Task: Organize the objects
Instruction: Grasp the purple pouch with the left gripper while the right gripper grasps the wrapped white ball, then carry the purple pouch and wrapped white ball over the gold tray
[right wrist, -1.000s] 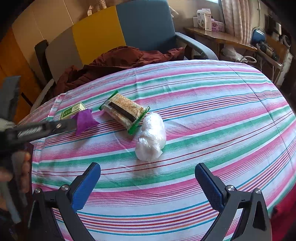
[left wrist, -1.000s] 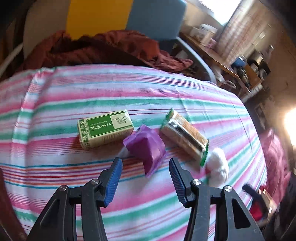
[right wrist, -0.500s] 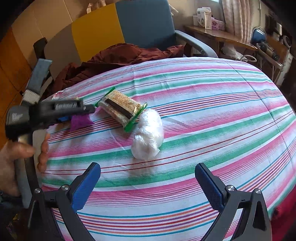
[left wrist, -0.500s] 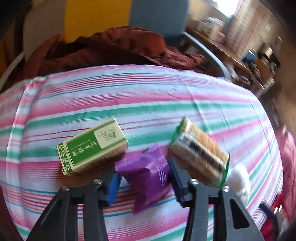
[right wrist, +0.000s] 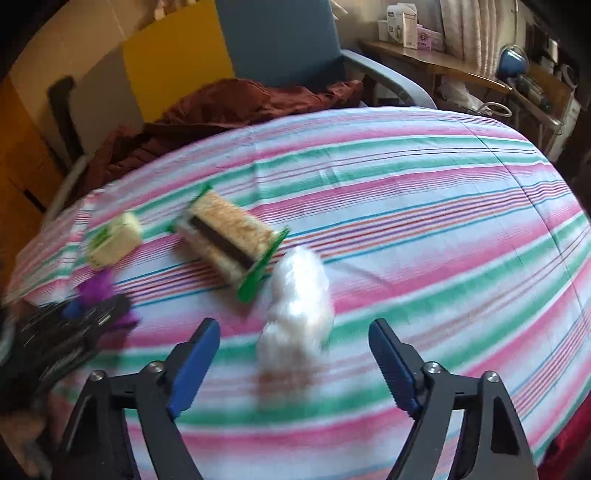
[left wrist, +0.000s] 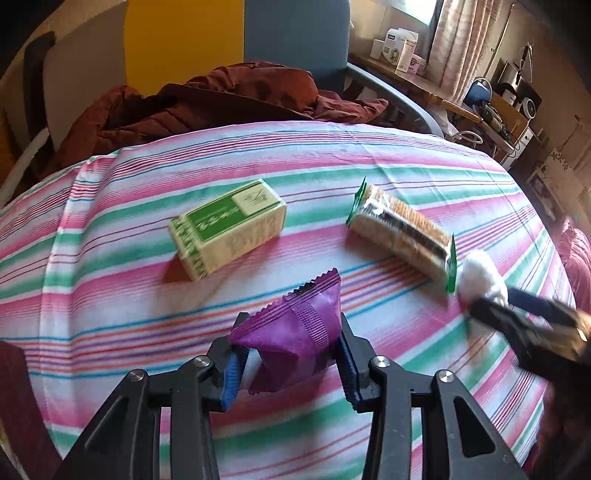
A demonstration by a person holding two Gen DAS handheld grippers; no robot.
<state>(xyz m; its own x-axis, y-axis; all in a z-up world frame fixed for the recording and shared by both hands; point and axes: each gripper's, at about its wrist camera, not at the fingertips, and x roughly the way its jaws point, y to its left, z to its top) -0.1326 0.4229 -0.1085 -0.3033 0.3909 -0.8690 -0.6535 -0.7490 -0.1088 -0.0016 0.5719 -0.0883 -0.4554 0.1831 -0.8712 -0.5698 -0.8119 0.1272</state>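
Note:
My left gripper (left wrist: pixel 290 363) is shut on a purple foil packet (left wrist: pixel 295 328) and holds it just above the striped cloth. A green and cream box (left wrist: pixel 229 227) and a clear cracker pack with green ends (left wrist: pixel 400 234) lie beyond it. A white crumpled plastic bundle (right wrist: pixel 297 299) lies just ahead of my open right gripper (right wrist: pixel 291 367), between its fingers' line. The right gripper also shows in the left wrist view (left wrist: pixel 517 314) by the white bundle (left wrist: pixel 480 275). The left gripper with the purple packet (right wrist: pixel 98 291) shows at the left of the right wrist view.
The striped tablecloth (left wrist: pixel 369 158) covers a rounded table. A maroon jacket (left wrist: pixel 221 99) lies on a blue and yellow chair (left wrist: pixel 295 33) behind the far edge. A cluttered wooden shelf (left wrist: pixel 443 92) stands at the back right.
My left gripper has closed on the purple packet and drawn it back from between the box and the crackers. My right gripper has moved forward to the white bundle.

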